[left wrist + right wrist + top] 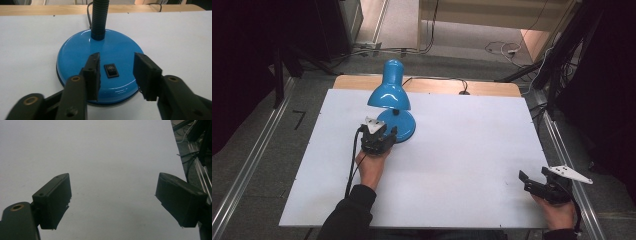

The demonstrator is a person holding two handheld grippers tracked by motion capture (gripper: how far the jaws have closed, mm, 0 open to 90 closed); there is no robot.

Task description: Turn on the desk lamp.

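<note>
A blue desk lamp stands on the white table, its shade [389,90] bent forward over its round base [406,126]. In the left gripper view the base [75,52] carries a black rocker switch [111,70] in front of the ribbed black neck [100,17]. My left gripper [384,133] is open at the base's near edge, its jaws either side of the switch and a little above it [117,75]. My right gripper [534,177] is open near the table's right front corner, with only bare table between its jaws [112,200].
The lamp's black cord [442,80] runs back to the wooden strip [492,88] at the table's far edge. Metal rails [569,165] flank the table, and cables [502,49] lie on the floor behind. The white table top [462,145] lies bare between the grippers.
</note>
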